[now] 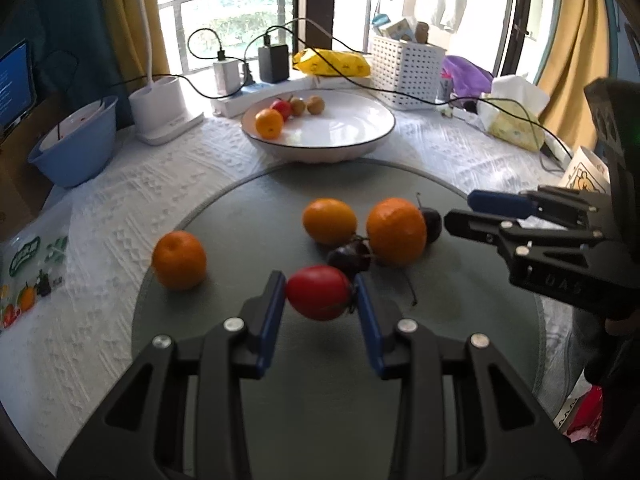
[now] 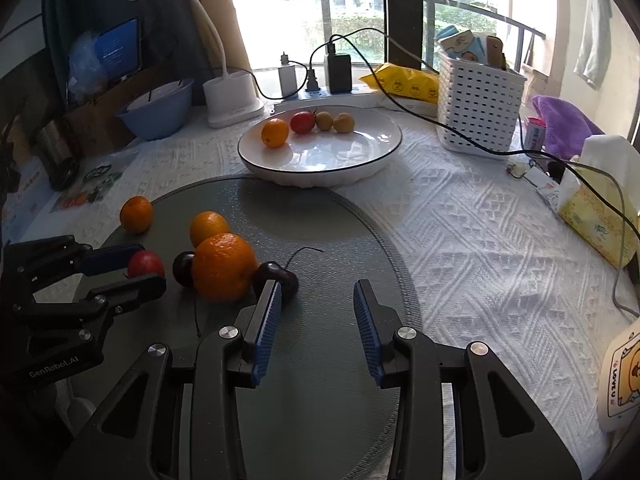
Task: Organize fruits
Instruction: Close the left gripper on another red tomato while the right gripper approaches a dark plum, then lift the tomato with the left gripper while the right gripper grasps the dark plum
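The left claw point(image 1: 320, 304) is gripping a small red tomato point(image 1: 319, 292) between its blue pads, holding it above the round dark-grey placemat point(image 1: 248, 208) with a shadow showing beneath it. The right claw point(image 2: 316, 312) is hanging open over the same mat, nothing between its blue ribbed pads, with a dark glossy cherry point(image 2: 276, 278) lying just beyond its left finger. That cherry is touching a large dimpled orange point(image 2: 224, 266), and a second dark cherry point(image 2: 183, 268) is sitting against the orange's other side. A smaller smooth orange point(image 2: 209, 227) is resting just behind the large one, and another small orange point(image 2: 136, 214) is sitting apart near the mat's far left edge. Beyond the mat, on the white textured tablecloth point(image 2: 460, 232) covering the table, a wide white shallow bowl with a dark rim point(image 2: 320, 160) is holding a small orange point(image 2: 275, 132), a red tomato point(image 2: 302, 122) and two yellowish-brown round fruits point(image 2: 335, 122) in a row along its back. Farther back, a white perforated plastic basket point(image 2: 478, 108) and a light-blue plastic bowl point(image 2: 156, 110) are standing near the window.
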Demonstrator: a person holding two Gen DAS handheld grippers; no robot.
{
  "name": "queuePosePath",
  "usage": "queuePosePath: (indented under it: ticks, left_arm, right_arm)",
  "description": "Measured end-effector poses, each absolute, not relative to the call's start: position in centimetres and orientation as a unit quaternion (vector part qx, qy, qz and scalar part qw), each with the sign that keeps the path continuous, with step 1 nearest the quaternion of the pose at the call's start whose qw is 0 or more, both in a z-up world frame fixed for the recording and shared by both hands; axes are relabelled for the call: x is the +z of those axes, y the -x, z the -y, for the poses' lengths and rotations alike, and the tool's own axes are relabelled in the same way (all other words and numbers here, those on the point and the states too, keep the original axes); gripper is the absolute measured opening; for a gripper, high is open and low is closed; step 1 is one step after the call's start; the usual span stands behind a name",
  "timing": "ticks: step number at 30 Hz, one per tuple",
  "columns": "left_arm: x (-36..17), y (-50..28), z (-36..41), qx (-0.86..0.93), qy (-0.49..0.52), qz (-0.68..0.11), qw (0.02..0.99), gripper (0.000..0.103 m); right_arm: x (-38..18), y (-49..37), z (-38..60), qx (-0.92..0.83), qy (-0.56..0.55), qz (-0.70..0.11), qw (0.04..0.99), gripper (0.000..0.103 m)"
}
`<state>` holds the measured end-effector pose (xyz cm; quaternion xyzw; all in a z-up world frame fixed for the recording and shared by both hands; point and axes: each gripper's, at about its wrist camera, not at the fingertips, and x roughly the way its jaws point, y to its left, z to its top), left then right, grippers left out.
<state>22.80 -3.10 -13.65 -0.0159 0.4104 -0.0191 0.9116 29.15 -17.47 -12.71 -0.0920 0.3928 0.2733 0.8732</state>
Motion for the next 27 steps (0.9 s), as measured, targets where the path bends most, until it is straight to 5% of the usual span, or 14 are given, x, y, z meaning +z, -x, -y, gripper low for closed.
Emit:
queuePosePath:
  ticks: [27]
  left_arm:
    - [-13.6,-22.1,0.7,-0.015,0.032,-0.405,0.914,0.037]
  right_arm:
    - [-13.4,-30.6,14.8,0.280,0.065,-0.411,0.865,0.042]
